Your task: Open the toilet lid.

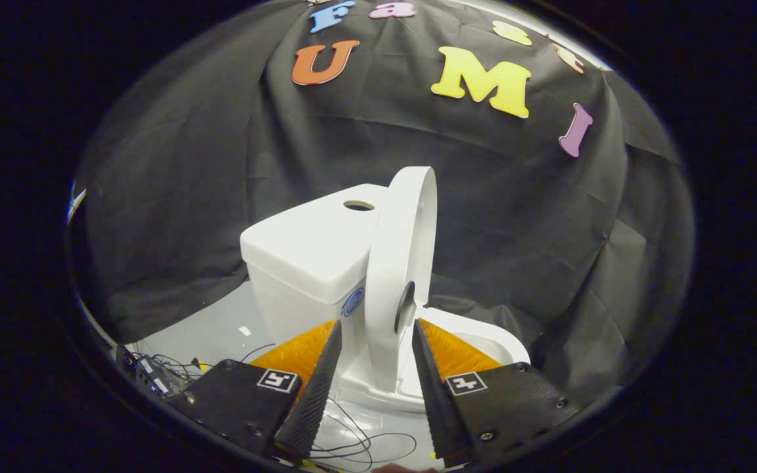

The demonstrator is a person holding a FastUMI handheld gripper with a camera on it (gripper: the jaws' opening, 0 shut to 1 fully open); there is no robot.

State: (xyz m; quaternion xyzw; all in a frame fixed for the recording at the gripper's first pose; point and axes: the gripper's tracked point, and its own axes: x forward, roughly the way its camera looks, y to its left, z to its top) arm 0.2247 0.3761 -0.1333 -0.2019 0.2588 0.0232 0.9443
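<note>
Item: toilet lid (399, 263), white, stood raised on edge just ahead of the claw (376, 335), its lower part between the spread fingers, neither pressing it. Judged rigid, smooth, likely slippery, fairly light; best taken by its free rim, away from the hinge. Behind it to the left: tank (309, 263). Below right: bowl rim (490, 338). Loose cables (352, 440) on the floor beneath the fingers.

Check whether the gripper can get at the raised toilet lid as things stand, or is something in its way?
Probably yes. The toilet lid stands nearly upright, edge-on, just ahead of and between the fingers of the open gripper, with nothing between them. The tank sits behind the lid to one side, off the approach.
</note>
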